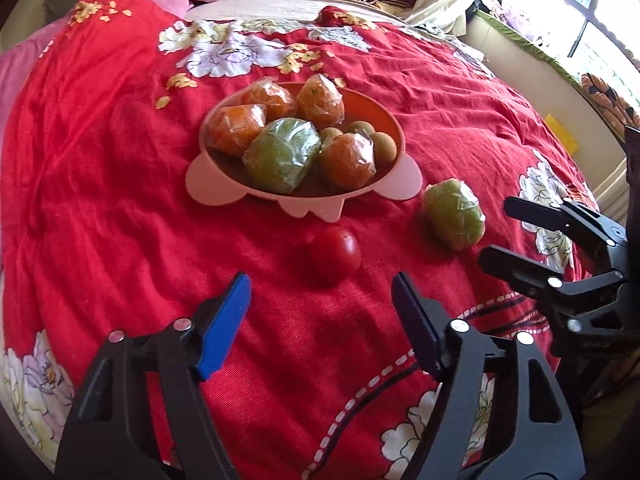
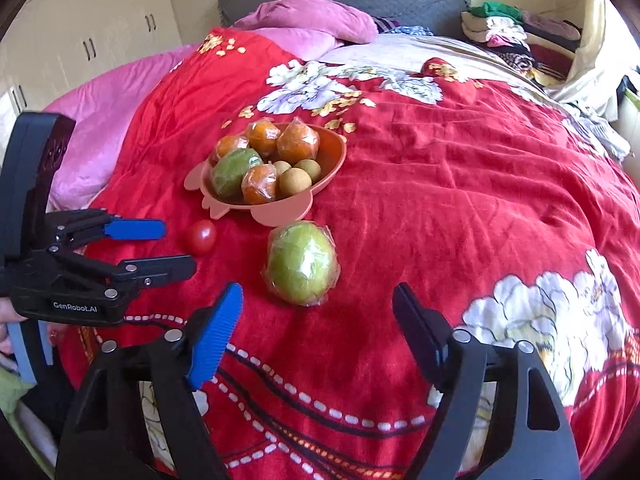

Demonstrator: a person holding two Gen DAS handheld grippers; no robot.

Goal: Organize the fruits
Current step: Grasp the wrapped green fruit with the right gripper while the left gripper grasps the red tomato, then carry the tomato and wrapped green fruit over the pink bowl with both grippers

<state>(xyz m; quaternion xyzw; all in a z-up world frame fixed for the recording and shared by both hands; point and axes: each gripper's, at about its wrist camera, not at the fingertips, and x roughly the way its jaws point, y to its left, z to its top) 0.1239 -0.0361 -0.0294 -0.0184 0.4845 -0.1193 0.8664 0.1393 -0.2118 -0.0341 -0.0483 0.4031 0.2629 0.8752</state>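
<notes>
A pink bowl [image 1: 224, 188] [image 2: 280, 210] on the red blanket holds several wrapped orange fruits [image 1: 320, 100], one wrapped green fruit [image 1: 282, 156] and small brown round fruits [image 2: 295, 181]. A red tomato [image 1: 335, 254] [image 2: 201, 237] lies on the blanket in front of the bowl. A wrapped green fruit [image 1: 454, 215] [image 2: 301, 263] lies to its right. My left gripper [image 1: 320, 292] [image 2: 176, 246] is open, just short of the tomato. My right gripper [image 2: 318, 304] [image 1: 494, 232] is open, just short of the loose green fruit.
The red flowered blanket [image 1: 120, 200] covers a bed. Pink pillows [image 2: 308, 16] and a pile of folded clothes [image 2: 500, 28] lie at the headboard end. White wardrobes [image 2: 100, 28] stand to the left. A window [image 1: 592, 8] is on the right.
</notes>
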